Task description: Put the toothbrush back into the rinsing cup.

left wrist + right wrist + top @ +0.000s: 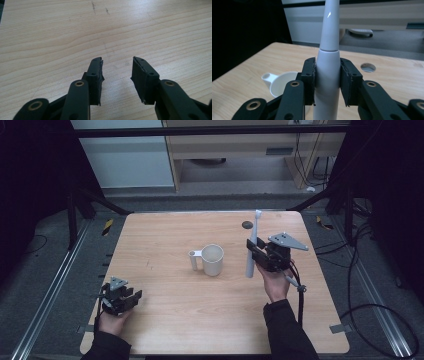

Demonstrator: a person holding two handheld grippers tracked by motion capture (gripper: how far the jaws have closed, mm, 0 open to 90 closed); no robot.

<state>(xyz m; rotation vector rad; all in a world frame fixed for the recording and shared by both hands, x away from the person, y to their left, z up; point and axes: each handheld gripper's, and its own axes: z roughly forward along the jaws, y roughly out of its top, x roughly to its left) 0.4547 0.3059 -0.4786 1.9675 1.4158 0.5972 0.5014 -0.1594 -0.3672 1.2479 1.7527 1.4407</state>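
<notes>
Jaws of the right gripper [327, 80] pinch the white plastic electric toothbrush [327, 75] by its thick handle, holding it upright above the light wooden table [170, 320], just right of the white plastic handled cup [212, 259]; the left gripper [117, 75] stands spread over bare wood, holding nothing

My fingers [96, 75] are matte black slabs with ragged dark pads, bolted by small screws to black links with brass-ringed pivots. Each of my grippers, left [131, 296] and right [253, 249], carries a grey three-cornered plate on top. A black cable trails from the right one. My sleeves [287, 330] are dark.
</notes>
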